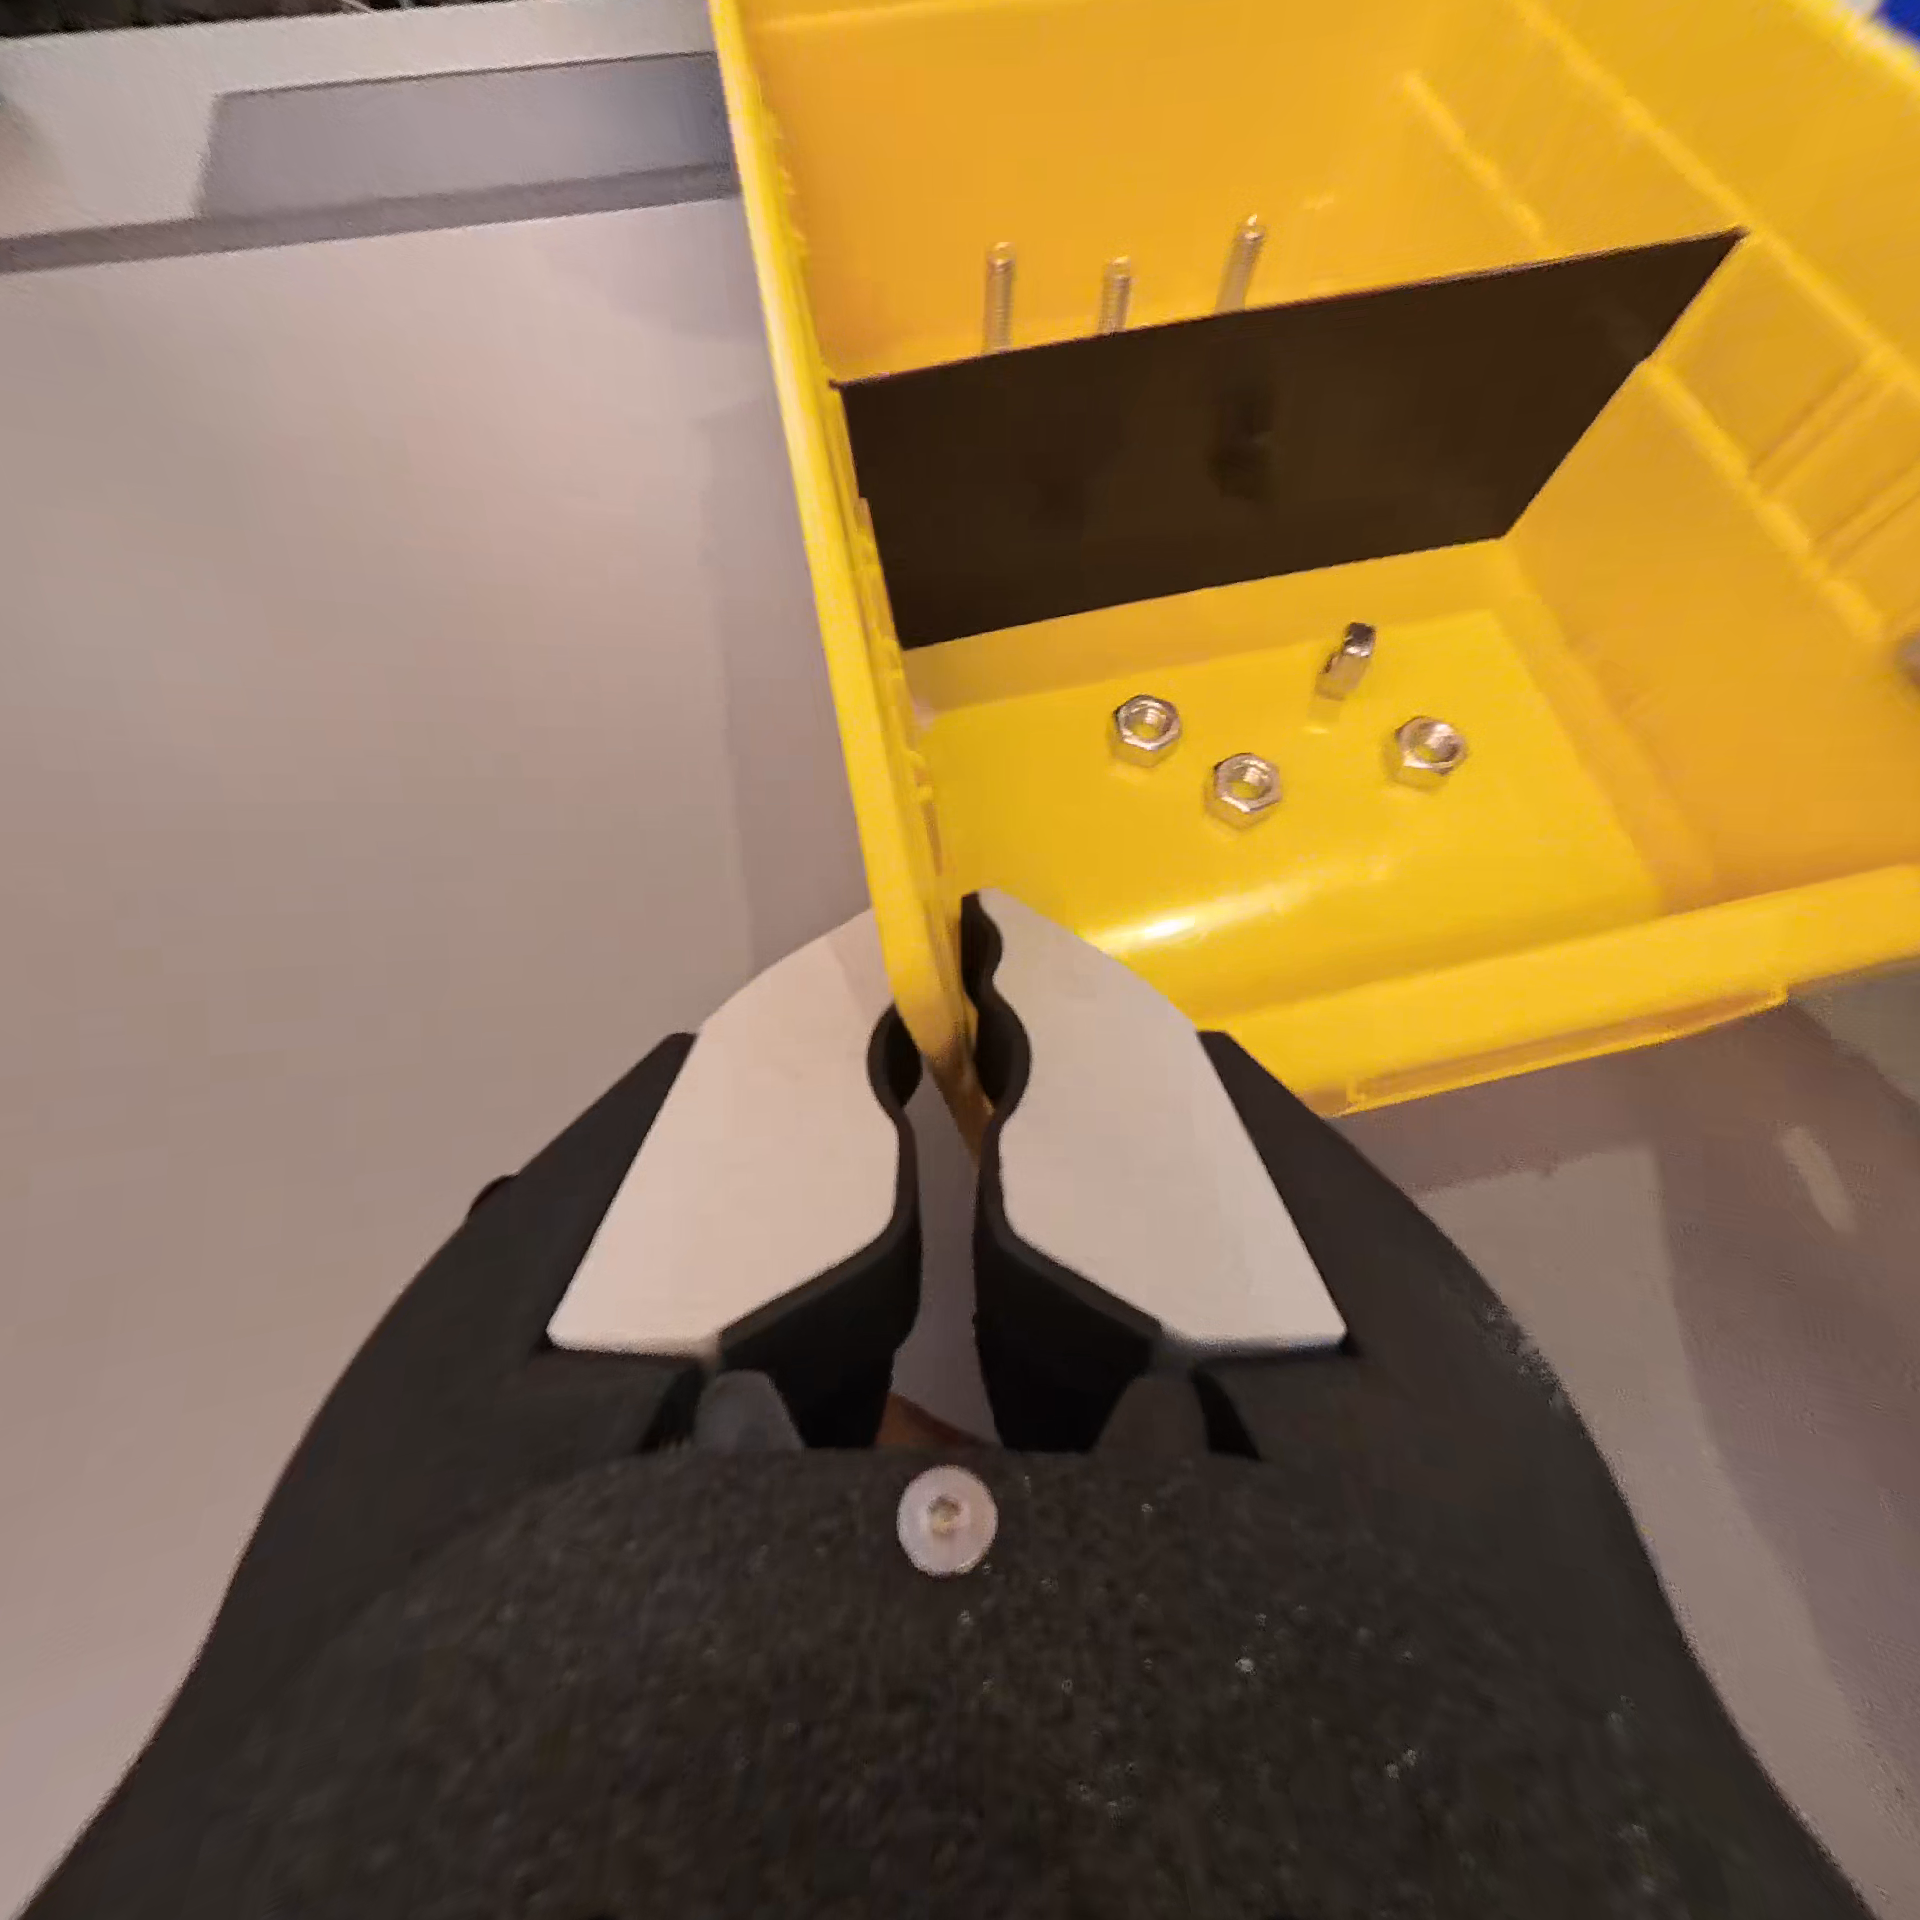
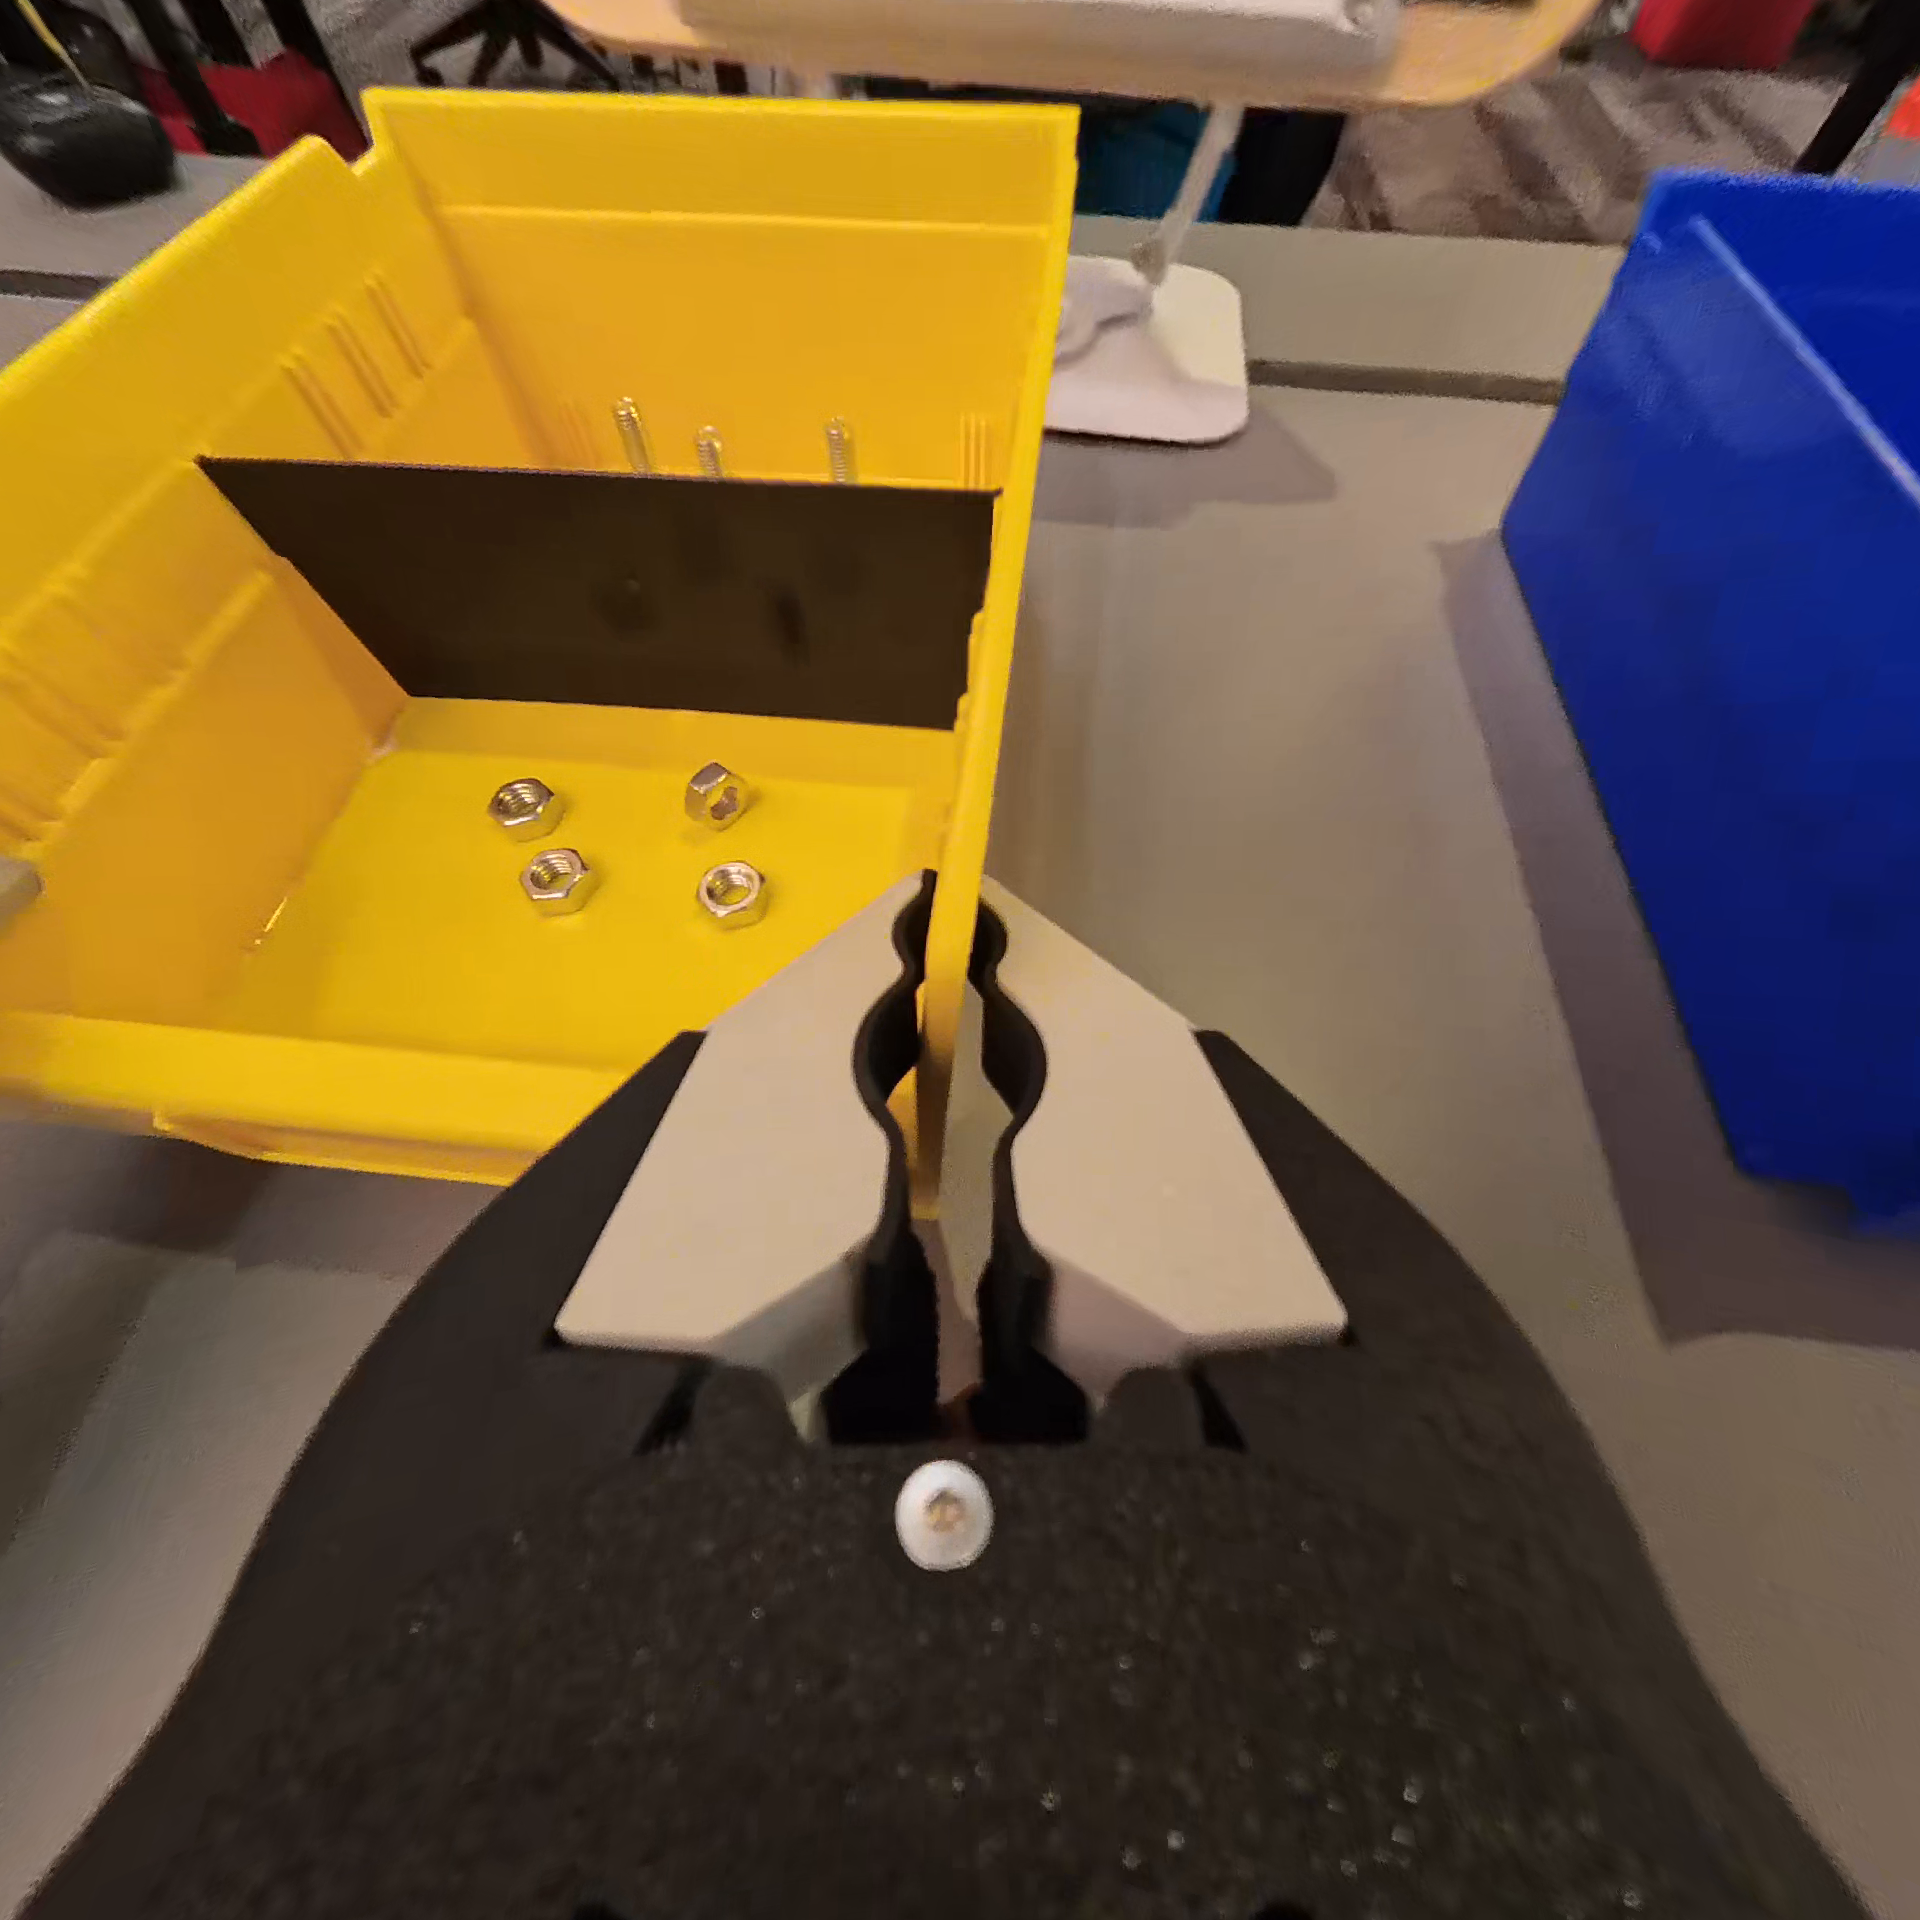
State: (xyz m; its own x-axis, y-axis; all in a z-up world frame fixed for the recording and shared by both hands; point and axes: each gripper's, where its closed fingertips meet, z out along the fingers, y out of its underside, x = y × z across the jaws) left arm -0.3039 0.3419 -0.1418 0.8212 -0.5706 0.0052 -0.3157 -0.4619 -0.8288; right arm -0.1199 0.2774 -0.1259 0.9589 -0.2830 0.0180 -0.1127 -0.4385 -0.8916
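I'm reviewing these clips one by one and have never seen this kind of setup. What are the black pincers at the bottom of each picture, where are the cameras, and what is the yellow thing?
There is no robot arm. A person holds a two-finger claw in each hand, and a camera on each one looks forward along its fingers. One picture comes from the left claw, the other from the right claw.

Both are shut on the side walls of a yellow bin, one on each side, near its front. A dark divider splits the bin. Four nuts lie in the front part; three bolts stand behind the divider.

The bin's front looks raised off the grey table. A blue bin stands to the right.
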